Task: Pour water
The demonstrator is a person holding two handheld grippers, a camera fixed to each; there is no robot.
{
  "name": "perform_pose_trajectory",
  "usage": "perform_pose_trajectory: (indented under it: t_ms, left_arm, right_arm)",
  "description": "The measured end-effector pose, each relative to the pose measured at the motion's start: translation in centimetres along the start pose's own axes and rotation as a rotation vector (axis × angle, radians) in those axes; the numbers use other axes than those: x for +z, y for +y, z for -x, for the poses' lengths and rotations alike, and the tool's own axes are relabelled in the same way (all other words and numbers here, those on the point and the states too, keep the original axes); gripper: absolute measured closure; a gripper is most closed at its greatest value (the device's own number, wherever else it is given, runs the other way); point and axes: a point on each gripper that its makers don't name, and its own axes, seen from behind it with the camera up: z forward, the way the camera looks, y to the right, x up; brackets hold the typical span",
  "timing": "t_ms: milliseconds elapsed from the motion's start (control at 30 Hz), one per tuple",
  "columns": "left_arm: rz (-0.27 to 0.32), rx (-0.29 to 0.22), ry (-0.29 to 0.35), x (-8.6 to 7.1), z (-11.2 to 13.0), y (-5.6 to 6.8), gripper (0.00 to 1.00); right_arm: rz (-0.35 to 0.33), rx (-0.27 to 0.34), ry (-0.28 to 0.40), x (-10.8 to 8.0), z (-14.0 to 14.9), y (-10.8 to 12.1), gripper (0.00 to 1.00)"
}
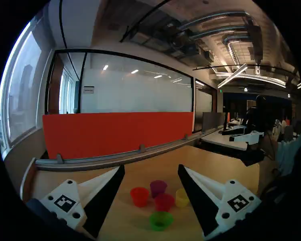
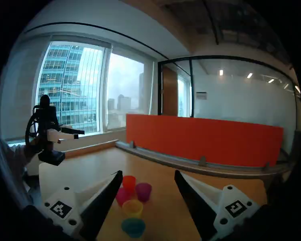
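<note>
Where the surface point(image 1: 158, 160) ends ahead of the left tool point(image 1: 151, 166), a metal rail point(image 1: 90, 160) and orange panel point(image 1: 118, 132) close it off, with bare wood before them. The left tool stands wide, holding nothing; five cups point(image 1: 164, 201) sit clustered between its fingers, untouched. The right tool point(image 2: 147, 172) is likewise wide and empty, the cups just ahead, between its fingers.

Cups point(image 1: 164, 201): translucent coloured plastic, smooth, slight gloss. Table point(image 1: 222, 168): pale wood-look top, smooth, satin sheen. Divider panel point(image 1: 118, 132): orange, matt. Rail point(image 1: 110, 158) under it: dull grey metal. My left gripper's fingers point(image 1: 92, 188): matt plastic, white outside, black inside.
</note>
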Motion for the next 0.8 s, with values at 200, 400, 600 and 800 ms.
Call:
perform_pose_trajectory:
  t_ms: [200,400,600,800]
  left_arm:
    - [0.021,0.031,-0.037,-0.4,1.2,0.1,0.01]
    - [0.057,0.058,-0.064,-0.7,2.1,0.8,0.01]
    - [0.088,0.084,-0.111,-0.8,3.9,1.5,0.01]
    - [0.097,0.099,-0.155,-0.9,6.2,1.7,0.01]
  right_arm:
    - [-0.076,-0.026,-0.056,-0.2,1.0,-1.8,0.00]
    - [-0.105,-0.040,-0.093,-0.2,1.8,-2.2,0.00]
    - [-0.132,-0.043,-0.145,-0.2,3.5,-2.4,0.00]
    - [-0.147,-0.072,-0.197,-0.5,5.7,-2.6,0.00]
